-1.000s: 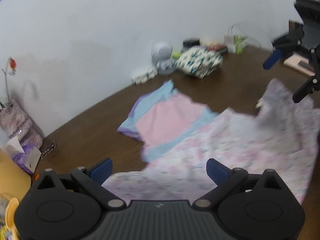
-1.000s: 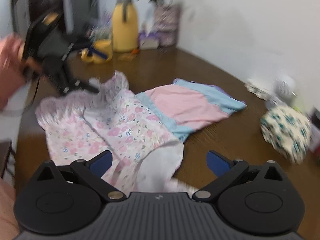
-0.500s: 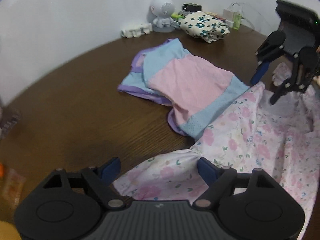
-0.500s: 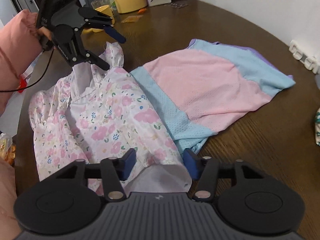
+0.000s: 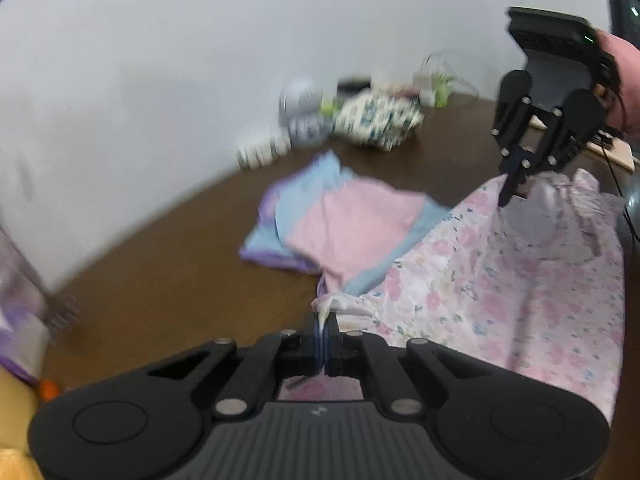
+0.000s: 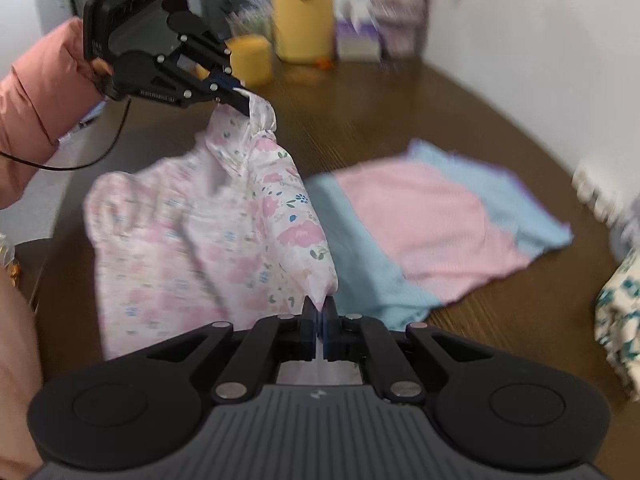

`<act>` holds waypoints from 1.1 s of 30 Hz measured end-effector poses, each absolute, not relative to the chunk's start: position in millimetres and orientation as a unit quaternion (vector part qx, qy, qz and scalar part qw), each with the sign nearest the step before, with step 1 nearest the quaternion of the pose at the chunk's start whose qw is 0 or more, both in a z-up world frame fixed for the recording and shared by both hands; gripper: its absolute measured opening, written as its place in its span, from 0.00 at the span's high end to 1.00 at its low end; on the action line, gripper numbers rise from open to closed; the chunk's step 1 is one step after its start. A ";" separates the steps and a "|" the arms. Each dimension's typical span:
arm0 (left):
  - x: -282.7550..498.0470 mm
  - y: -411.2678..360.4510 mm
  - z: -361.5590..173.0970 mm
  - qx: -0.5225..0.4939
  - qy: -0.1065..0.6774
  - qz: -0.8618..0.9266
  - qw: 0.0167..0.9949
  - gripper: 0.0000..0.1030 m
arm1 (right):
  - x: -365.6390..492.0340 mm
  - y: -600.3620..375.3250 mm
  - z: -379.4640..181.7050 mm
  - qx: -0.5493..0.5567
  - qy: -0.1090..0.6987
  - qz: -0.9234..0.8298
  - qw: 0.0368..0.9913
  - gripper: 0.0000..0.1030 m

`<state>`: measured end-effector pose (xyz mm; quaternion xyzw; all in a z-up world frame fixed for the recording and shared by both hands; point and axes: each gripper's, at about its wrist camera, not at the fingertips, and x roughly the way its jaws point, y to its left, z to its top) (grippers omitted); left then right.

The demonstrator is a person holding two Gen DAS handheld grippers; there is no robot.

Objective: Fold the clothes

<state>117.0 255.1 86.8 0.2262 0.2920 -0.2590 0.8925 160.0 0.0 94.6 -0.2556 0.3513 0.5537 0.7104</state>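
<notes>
- Two grippers were clamped on one floral garment (image 6: 208,248): the left gripper (image 5: 322,330) pinched a corner, the right gripper (image 6: 319,317) pinched another edge.
- Garment hung stretched between them, part resting on the table (image 5: 168,272), probably to spread it for a fold.
- Pink-and-blue shirt (image 6: 432,232) lay flat at 2 o'clock in the right view, partly under the floral cloth.
</notes>
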 end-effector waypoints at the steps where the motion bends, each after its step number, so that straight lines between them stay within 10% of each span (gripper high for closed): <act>1: 95.5 252.2 94.6 0.241 0.274 -0.251 0.896 0.99 | 147.9 -1.7 92.6 -0.262 0.349 0.561 0.703 0.98; 16: -67.8 206.9 15.3 0.222 0.302 -0.156 0.914 0.98 | 18.2 -17.5 41.6 -0.354 0.311 0.602 0.644 0.97; 20: -65.8 204.5 14.0 0.226 0.306 -0.146 0.913 0.84 | 12.9 -19.3 31.2 -0.348 0.310 0.595 0.655 0.97; 24: -66.5 192.9 13.6 0.264 0.309 -0.159 0.900 0.39 | 10.5 -22.1 28.0 -0.331 0.303 0.586 0.674 0.97; 28: -59.2 176.9 5.5 0.332 0.334 -0.175 0.865 0.52 | 7.1 -22.9 25.0 -0.328 0.303 0.582 0.680 0.97; 30: -51.4 172.0 7.1 0.347 0.337 -0.181 0.856 0.90 | 4.7 -23.3 25.3 -0.328 0.303 0.582 0.680 0.97; 33: -45.8 169.7 21.2 0.361 0.312 -0.175 0.861 0.89 | 2.2 -23.5 25.9 -0.328 0.303 0.582 0.679 0.96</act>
